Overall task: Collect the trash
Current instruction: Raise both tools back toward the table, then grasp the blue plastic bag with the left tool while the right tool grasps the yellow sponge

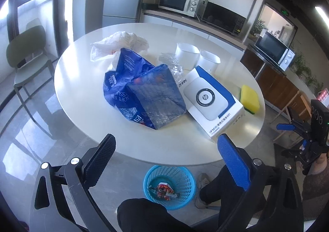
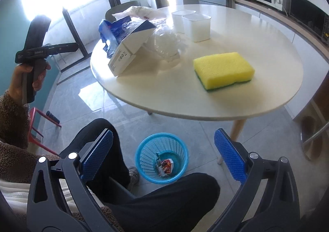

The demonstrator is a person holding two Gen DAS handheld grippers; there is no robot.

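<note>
Both claws hang spread and empty above the blue basket [image 1: 169, 186], which sits on the floor below the table's near edge; the blue plastic bag [image 1: 141, 92] lies up and ahead of the left gripper [image 1: 166, 162], nearer it than the right gripper [image 2: 163, 155]

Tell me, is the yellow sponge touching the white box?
Apart. The right wrist view shows bare table between the yellow sponge and the white box.
</note>
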